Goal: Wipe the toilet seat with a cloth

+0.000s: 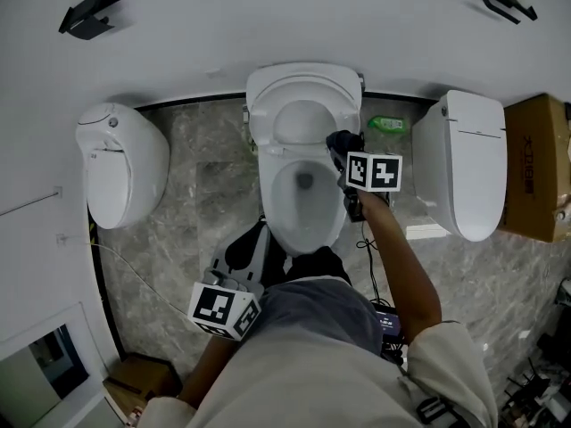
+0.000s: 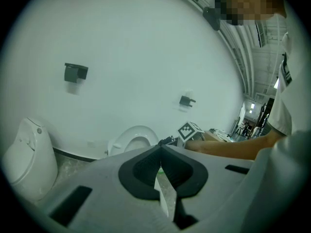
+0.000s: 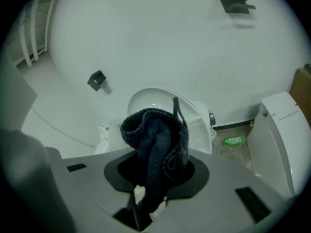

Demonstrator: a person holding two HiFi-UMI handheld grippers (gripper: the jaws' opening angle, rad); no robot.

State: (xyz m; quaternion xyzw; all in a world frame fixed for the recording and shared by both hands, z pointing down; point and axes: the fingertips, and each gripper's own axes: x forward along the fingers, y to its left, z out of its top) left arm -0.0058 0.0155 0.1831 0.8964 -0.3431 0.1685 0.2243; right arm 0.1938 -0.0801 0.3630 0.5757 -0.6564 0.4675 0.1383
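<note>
Three toilets stand in a row against a white wall, on a floor of grey marbled tile. The middle one has its lid raised against the wall, and its toilet seat lies down around the open bowl. The right gripper reaches out over the right-hand side of that seat, near the hinge end, with its marker cube facing up. Its jaws are clamped on a dark blue cloth, which bunches up in a thick fold above the pads while a narrow tail pokes upward. From the head view the cloth sits over the seat's right rim, but I cannot tell whether it touches the seat. The left gripper is held low and close to the person's body, well back from the bowl. Its jaws are pressed together with nothing between them, and it points toward the middle toilet. A green bottle lies on the floor by the wall, between the middle toilet and the closed toilet on the right. A brown cardboard box stands just beyond that one. A rounded closed toilet stands to the left, and a black bracket is mounted on the wall above it.
</note>
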